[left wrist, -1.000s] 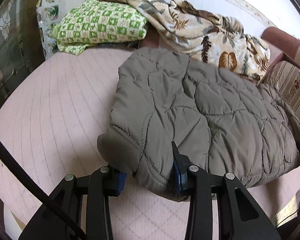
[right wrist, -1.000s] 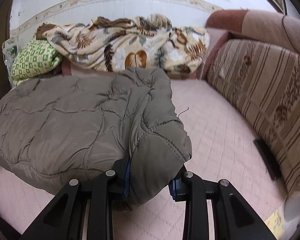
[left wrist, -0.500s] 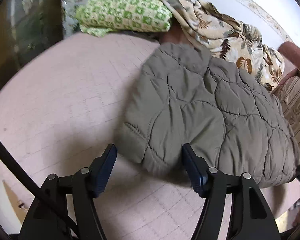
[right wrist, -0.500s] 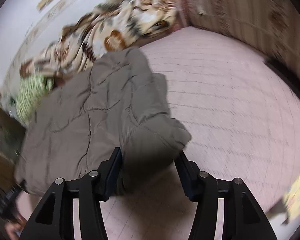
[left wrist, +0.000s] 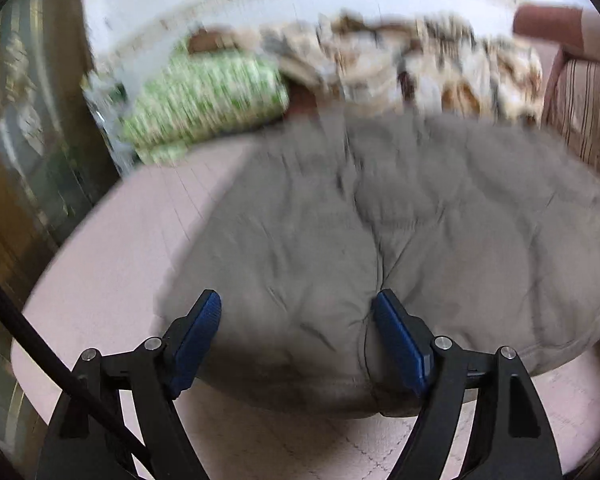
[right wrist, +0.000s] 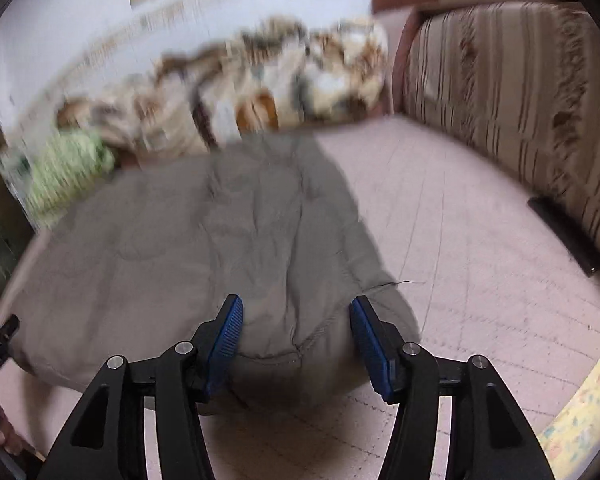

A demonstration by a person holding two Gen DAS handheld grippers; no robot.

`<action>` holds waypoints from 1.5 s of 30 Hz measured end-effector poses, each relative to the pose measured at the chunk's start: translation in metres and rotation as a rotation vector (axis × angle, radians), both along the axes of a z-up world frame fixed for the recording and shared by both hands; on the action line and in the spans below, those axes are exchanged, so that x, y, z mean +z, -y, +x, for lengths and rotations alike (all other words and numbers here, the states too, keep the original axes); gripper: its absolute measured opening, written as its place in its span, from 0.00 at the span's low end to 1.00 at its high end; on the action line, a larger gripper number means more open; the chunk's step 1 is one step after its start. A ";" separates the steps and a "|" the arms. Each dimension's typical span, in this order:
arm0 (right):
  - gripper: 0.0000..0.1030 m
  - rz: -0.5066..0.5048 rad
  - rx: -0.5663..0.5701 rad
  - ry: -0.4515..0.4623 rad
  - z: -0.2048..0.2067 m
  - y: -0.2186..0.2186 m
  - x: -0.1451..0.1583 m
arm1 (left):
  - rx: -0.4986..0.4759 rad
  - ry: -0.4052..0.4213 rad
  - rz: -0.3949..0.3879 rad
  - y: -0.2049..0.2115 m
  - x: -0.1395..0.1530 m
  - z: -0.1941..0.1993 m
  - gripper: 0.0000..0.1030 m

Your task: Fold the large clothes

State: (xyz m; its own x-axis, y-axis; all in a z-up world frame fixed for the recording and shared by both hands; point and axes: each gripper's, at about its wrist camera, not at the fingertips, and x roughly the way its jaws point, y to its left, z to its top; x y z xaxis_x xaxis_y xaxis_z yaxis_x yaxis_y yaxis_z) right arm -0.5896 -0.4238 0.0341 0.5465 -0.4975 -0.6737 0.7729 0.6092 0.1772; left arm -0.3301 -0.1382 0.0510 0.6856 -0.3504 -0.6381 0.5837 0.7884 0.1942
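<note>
A grey-brown quilted jacket (left wrist: pixel 400 216) lies folded on the pink quilted sofa seat (left wrist: pixel 112 256); it also shows in the right wrist view (right wrist: pixel 204 240). My left gripper (left wrist: pixel 298 320) is open, its blue pads either side of the jacket's near left edge, holding nothing. My right gripper (right wrist: pixel 296 328) is open over the jacket's near right corner, where a sleeve cuff (right wrist: pixel 324 340) lies flat. Both views are motion-blurred.
A leaf-patterned blanket (right wrist: pixel 252 84) and a green checked pillow (left wrist: pixel 204 100) are piled at the back. A striped sofa backrest (right wrist: pixel 512 100) runs along the right. A dark flat object (right wrist: pixel 560 232) lies at its foot. A wooden cabinet (left wrist: pixel 16 152) stands left.
Both grippers have let go of the jacket's sleeves, opened wide and pulled back. The jacket now lies flat on the seat. Both cameras swung round quickly.
</note>
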 end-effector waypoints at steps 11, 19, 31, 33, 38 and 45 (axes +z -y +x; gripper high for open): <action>0.63 -0.157 0.022 -0.006 0.001 -0.030 0.018 | 0.013 0.068 -0.035 -0.006 0.010 -0.019 0.82; 0.65 -0.173 0.189 0.021 0.051 -0.071 0.020 | 0.005 0.019 -0.028 0.005 0.002 -0.021 0.82; 0.73 -0.141 0.226 -0.115 0.085 -0.084 -0.012 | 0.015 -0.039 -0.040 0.005 -0.003 -0.018 0.83; 0.73 -0.156 0.226 -0.114 0.082 -0.088 -0.006 | 0.023 -0.067 -0.064 0.002 0.001 -0.018 0.83; 0.73 -0.197 0.206 -0.056 0.071 -0.096 0.016 | 0.012 -0.089 -0.123 -0.002 0.014 -0.027 0.83; 0.77 -0.287 0.178 0.017 0.049 -0.116 0.047 | -0.060 -0.001 -0.131 -0.001 0.035 -0.059 0.83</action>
State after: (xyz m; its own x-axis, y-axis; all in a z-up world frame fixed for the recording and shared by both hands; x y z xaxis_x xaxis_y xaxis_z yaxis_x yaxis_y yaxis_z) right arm -0.5405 -0.3077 0.0808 0.6521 -0.5612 -0.5097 0.6481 0.7615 -0.0092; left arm -0.3892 -0.1374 0.0856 0.6599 -0.4713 -0.5852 0.6311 0.7703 0.0913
